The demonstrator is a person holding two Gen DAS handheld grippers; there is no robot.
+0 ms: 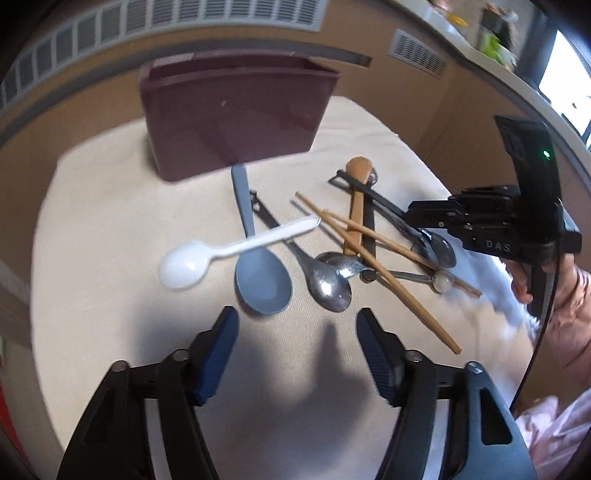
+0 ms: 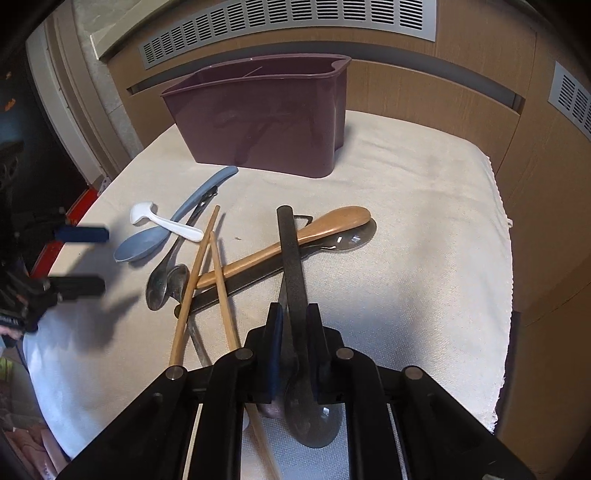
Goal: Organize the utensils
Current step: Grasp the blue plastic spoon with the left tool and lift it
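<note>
A pile of utensils lies on a cream cloth [image 1: 110, 229]: a white plastic spoon [image 1: 184, 267], a grey-blue spoon [image 1: 263, 278], metal spoons [image 1: 328, 288], wooden chopsticks [image 1: 384, 273] and a brown wooden spoon [image 1: 356, 199]. A maroon utensil holder [image 1: 236, 110] stands at the back; it also shows in the right wrist view [image 2: 266, 122]. My left gripper [image 1: 297, 328] is open just in front of the grey-blue spoon. My right gripper [image 2: 293, 321] is shut on a dark-handled metal spoon [image 2: 291, 251], which rests across the wooden spoon [image 2: 295, 236].
Wooden cabinets with metal vents [image 2: 288, 22] stand behind the table. The cloth's right edge [image 2: 498, 229] drops off beside a cabinet. A red object [image 2: 79, 210] sits at the table's left side. The left gripper [image 2: 79, 258] shows blurred at the left of the right wrist view.
</note>
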